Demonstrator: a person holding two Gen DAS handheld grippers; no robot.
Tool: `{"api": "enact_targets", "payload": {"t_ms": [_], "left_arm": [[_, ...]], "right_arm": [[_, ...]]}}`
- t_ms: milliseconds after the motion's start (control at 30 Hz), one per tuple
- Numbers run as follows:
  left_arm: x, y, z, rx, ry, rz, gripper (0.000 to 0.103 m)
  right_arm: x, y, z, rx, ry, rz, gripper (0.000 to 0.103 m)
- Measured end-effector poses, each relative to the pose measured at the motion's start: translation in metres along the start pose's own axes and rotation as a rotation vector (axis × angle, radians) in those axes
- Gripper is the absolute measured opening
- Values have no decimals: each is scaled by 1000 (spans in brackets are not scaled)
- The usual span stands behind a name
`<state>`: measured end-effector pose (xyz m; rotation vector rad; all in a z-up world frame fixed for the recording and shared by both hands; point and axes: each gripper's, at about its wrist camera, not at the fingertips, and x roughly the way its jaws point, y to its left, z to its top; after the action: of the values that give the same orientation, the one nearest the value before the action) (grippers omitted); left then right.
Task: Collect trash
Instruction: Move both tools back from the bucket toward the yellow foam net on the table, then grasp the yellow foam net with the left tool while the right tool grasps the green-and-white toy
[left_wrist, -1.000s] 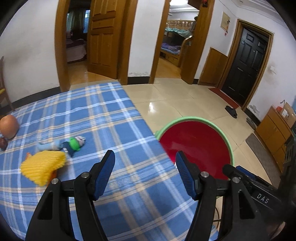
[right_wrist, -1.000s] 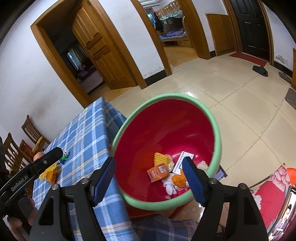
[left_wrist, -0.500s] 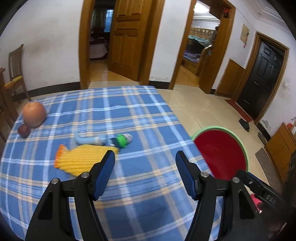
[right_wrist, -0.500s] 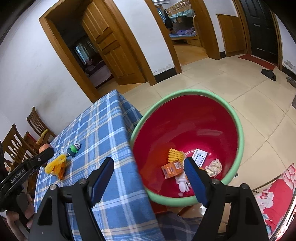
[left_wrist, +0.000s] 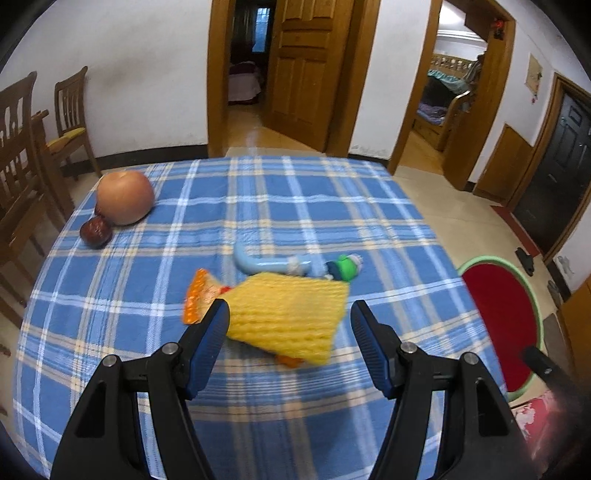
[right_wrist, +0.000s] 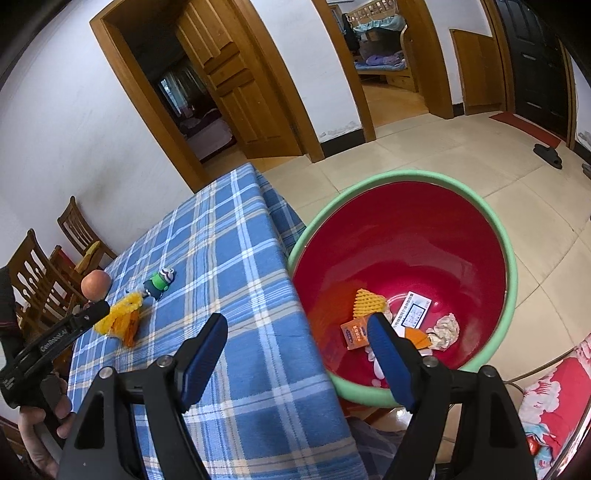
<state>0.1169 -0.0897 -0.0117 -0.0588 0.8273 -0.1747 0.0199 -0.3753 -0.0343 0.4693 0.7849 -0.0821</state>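
While both sets of tongs are hanging wide apart with nothing between them, the left gripper (left_wrist: 290, 325) is hovering just above a yellow foam net (left_wrist: 291, 314) lying on the blue checked tablecloth (left_wrist: 258, 206). An orange wrapper (left_wrist: 197, 295) is peeking out from under the net, and a small green toy (left_wrist: 345, 267) with a pale blue tube (left_wrist: 266, 264) is lying just beyond it. Farther off, an apple (left_wrist: 125, 197) is touching a dark red fruit (left_wrist: 96, 230) near the table's far left edge. The right gripper (right_wrist: 297, 339) is hanging over the table edge beside a red basin (right_wrist: 406, 236) with a green rim, which is sitting lower than the tabletop and holding another foam net (right_wrist: 369, 301), a small orange box (right_wrist: 354, 332), a printed card (right_wrist: 412, 314) and crumpled paper (right_wrist: 445, 330).
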Motion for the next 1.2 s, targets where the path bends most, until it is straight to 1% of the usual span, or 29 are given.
{"api": "enact_targets", "payload": {"t_ms": [200, 533, 700, 733, 767, 833, 967, 1200], "left_arm": [[13, 9, -5, -17, 32, 14, 68], [26, 14, -10, -12, 65, 36, 67], [28, 18, -13, -20, 78, 27, 57], [28, 19, -14, -20, 81, 20, 53], [28, 19, -14, -20, 83, 13, 45], [28, 21, -15, -23, 87, 2, 42], [24, 23, -16, -27, 84, -16, 31], [15, 35, -18, -38, 73, -34, 22]], "right_arm": [[4, 8, -1, -14, 8, -2, 80], [9, 19, -1, -41, 23, 11, 80], [12, 27, -2, -56, 30, 22, 80], [13, 28, -2, -58, 32, 23, 80], [14, 30, -3, -62, 34, 24, 80], [16, 32, -2, -68, 39, 25, 80], [19, 40, -2, -80, 43, 30, 80], [25, 59, -4, -115, 54, 46, 80]]}}
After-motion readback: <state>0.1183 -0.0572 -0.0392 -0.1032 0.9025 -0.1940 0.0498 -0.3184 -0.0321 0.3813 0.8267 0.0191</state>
